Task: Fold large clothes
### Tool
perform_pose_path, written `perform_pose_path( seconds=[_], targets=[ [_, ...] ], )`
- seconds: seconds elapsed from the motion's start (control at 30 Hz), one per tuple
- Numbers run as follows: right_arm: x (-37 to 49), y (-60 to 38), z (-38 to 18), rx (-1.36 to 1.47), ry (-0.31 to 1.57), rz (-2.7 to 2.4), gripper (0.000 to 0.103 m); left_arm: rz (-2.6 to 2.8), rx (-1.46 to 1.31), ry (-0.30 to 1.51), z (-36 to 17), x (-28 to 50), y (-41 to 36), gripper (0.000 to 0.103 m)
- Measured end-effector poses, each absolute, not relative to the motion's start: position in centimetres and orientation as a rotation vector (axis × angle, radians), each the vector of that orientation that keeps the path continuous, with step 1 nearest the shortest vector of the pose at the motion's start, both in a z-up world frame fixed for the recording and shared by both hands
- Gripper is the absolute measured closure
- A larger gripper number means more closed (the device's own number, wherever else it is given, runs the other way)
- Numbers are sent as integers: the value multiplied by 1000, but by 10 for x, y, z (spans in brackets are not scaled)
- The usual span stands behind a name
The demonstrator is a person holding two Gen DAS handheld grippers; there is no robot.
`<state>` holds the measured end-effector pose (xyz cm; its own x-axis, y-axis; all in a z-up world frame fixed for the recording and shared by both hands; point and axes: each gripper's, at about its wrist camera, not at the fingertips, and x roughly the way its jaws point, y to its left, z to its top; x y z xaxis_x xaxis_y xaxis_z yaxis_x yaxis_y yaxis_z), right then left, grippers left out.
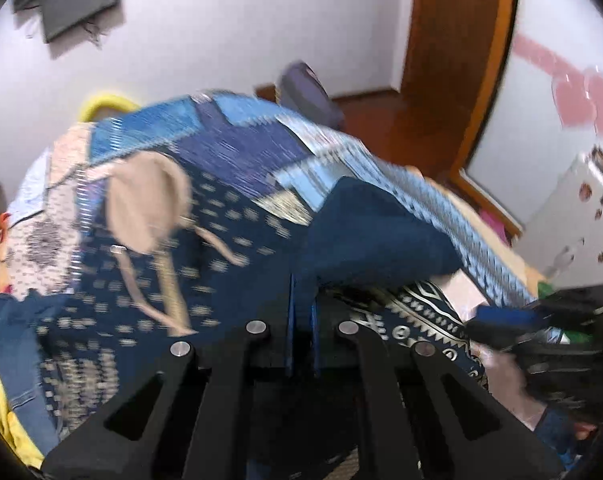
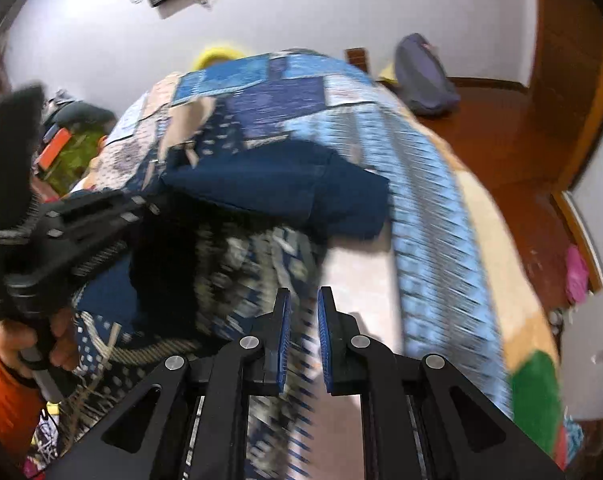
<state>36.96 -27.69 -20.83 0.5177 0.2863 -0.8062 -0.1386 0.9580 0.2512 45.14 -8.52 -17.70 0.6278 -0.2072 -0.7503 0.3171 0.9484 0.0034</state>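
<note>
A dark navy garment with pale woven patterns, a beige hood lining and drawstrings (image 1: 149, 248) lies on a bed with a blue patchwork blanket (image 1: 253, 132). A plain navy part is folded over on it (image 1: 373, 232) (image 2: 277, 184). My left gripper (image 1: 301, 312) is shut on the navy fabric, with cloth pinched between the blue pads. It also shows in the right wrist view (image 2: 101, 216), held by a hand. My right gripper (image 2: 303, 320) is slightly open just above the garment's patterned edge (image 2: 261, 264), and I see nothing gripped. Both views are motion-blurred.
The bed's right edge (image 2: 501, 264) drops to a wooden floor (image 2: 501, 128) with a grey bag (image 2: 425, 76) near the wall. A wooden door frame (image 1: 461, 60) stands at right. Clutter and other clothes (image 1: 5, 360) lie along the bed's left side.
</note>
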Motion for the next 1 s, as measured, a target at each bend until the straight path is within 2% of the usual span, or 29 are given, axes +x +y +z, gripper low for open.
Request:
perform_pose_path(
  seconds=[0.2, 0.4, 0.43, 0.47, 0.53, 0.83, 0.87, 0.9, 0.93, 0.97, 1.0],
  targets=[
    [398, -240, -247, 38, 1088, 246, 94, -135, 81, 804, -162, 437, 1, 97],
    [392, -254, -251, 68, 1067, 288, 94, -76, -50, 976, -217, 420, 78, 96],
    [391, -253, -252, 64, 1069, 285, 94, -76, -63, 1009, -230, 415, 85, 94],
    [392, -253, -252, 54, 1070, 280, 94, -77, -66, 1028, -238, 411, 87, 87],
    [390, -248, -251, 18, 1065, 264, 94, -55, -37, 1045, -254, 397, 89, 83],
    [377, -239, -250, -137, 1017, 109, 93, 56, 233, 998, -251, 366, 84, 81],
    [376, -242, -249, -145, 1016, 75, 76, 34, 216, 997, -246, 364, 84, 80],
    [374, -245, -249, -163, 1003, 18, 37, 12, 199, 993, -241, 360, 84, 78],
    [372, -251, -250, -197, 979, -65, 16, -7, 183, 986, -236, 359, 82, 69],
    [372, -257, -251, -202, 965, -83, 1, -22, 176, 972, -231, 359, 78, 56],
    [370, -261, -252, -180, 973, -64, 2, -32, 175, 958, -227, 358, 75, 48]
  ],
)
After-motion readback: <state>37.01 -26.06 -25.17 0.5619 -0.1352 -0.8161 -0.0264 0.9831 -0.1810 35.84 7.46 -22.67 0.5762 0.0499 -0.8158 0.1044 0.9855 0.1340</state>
